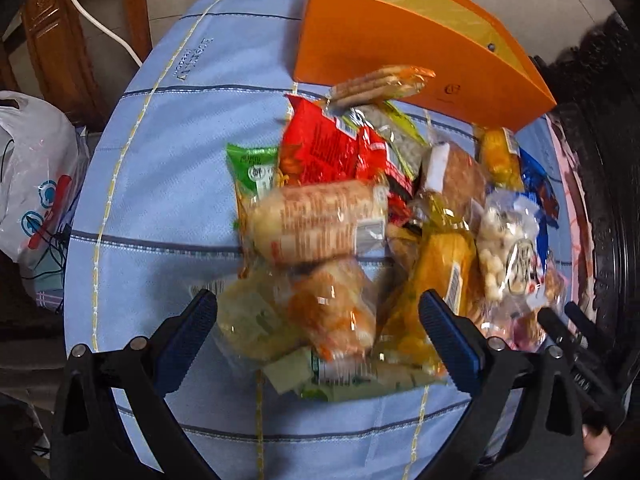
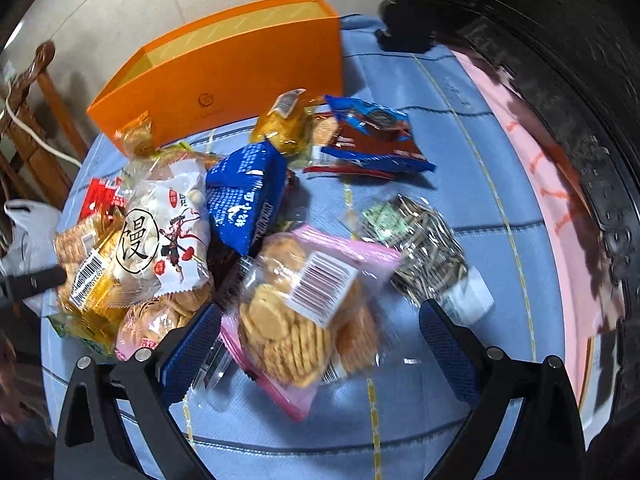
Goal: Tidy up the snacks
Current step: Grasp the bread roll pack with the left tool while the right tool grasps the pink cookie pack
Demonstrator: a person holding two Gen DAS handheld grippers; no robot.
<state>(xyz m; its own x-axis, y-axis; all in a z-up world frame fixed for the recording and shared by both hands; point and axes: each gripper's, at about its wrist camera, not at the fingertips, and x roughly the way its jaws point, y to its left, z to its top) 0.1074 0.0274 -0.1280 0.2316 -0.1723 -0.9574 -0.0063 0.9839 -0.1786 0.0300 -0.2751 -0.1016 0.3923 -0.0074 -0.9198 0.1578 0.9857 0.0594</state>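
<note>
A heap of snack packets lies on a blue cloth [image 1: 152, 184]. My left gripper [image 1: 318, 320] is open above the near end of the heap, over an orange-and-white clear packet [image 1: 340, 308] and a pale roll-shaped packet [image 1: 316, 224]. Red packets [image 1: 324, 148] lie behind them. My right gripper [image 2: 320, 324] is open over a pink bag of round crackers [image 2: 296, 312]. A blue packet [image 2: 248, 192], a white bag with a black character [image 2: 160, 232] and a bag of sunflower seeds [image 2: 420, 248] lie around it. An open orange box [image 1: 384, 40] [image 2: 224, 76] stands behind the heap.
A white plastic bag [image 1: 36, 184] sits off the table's left edge beside a wooden chair [image 1: 60, 40] with a white cable. A dark ridged object [image 2: 580, 100] and pink sheet [image 2: 532, 160] border the right side. The other gripper [image 1: 576, 344] shows at the lower right.
</note>
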